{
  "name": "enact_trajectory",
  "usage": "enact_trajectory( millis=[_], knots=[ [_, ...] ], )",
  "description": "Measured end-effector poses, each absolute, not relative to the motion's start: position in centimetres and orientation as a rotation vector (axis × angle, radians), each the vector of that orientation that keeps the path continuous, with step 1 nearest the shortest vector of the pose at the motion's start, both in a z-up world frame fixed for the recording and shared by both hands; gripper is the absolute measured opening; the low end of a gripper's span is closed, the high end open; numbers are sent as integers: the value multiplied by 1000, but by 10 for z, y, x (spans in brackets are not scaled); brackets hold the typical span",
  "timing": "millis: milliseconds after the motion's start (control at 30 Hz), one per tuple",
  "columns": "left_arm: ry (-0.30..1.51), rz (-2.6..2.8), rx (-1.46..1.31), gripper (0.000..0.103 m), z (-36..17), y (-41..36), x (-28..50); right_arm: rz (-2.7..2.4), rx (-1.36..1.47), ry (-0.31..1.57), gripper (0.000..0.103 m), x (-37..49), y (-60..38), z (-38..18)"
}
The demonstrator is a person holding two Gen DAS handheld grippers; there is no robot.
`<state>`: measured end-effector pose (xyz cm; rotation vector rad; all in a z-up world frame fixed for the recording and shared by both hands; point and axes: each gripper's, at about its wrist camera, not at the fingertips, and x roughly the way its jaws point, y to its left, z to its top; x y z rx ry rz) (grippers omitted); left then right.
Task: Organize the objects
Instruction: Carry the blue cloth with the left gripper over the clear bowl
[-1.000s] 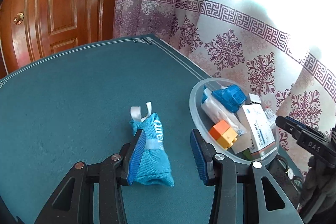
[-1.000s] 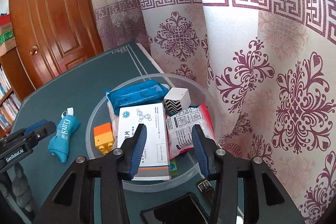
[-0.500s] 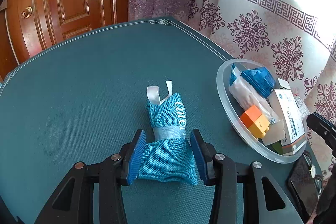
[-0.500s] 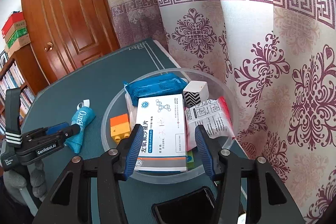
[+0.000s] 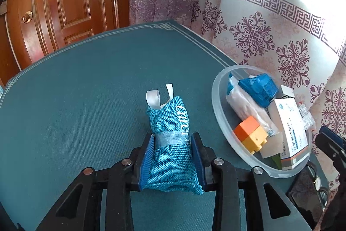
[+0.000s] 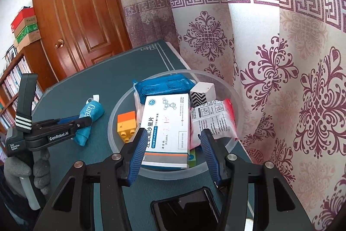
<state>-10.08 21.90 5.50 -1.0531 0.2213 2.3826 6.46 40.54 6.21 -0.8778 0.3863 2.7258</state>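
Left gripper (image 5: 172, 152) clamps teal "Cure" pouch (image 5: 170, 144); gripper body reads "GenRobot.AI"

A second ago the left gripper (image 5: 172, 155) had its jaws spread, one pad at the near left edge of the blue mesh pouch (image 5: 170, 140) and the other well clear to its right. It has since moved in over the pouch, and the jaws have just been closing: both pads now press the pouch's sides near its band. The right gripper (image 6: 173, 151), above the clear bowl (image 6: 234, 101), has opened its jaws slightly wider, with nothing gripped.
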Motion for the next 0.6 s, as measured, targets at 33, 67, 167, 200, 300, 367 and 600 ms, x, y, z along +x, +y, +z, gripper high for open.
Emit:
enact_trajectory(
  millis=[33,67,167,200,300,367,600],
  knots=[
    [221,2380,-1034,37,61,222,-98,2728,-872,385,53,66,406,63],
    [220,2374,-1014,37,66,225,-95,2730,-866,385,53,67,407,65],
    [199,2328,-973,37,80,238,-85,2736,-849,387,53,70,409,67],
    [192,2306,-967,37,82,243,-83,2736,-846,389,53,70,410,68],
    [167,2236,-965,37,83,259,-74,2735,-841,394,53,73,413,68],
    [140,2186,-984,37,80,269,-72,2731,-838,396,53,75,416,68],
    [68,2103,-1025,37,69,294,-69,2718,-828,422,53,79,425,67]
  ],
)
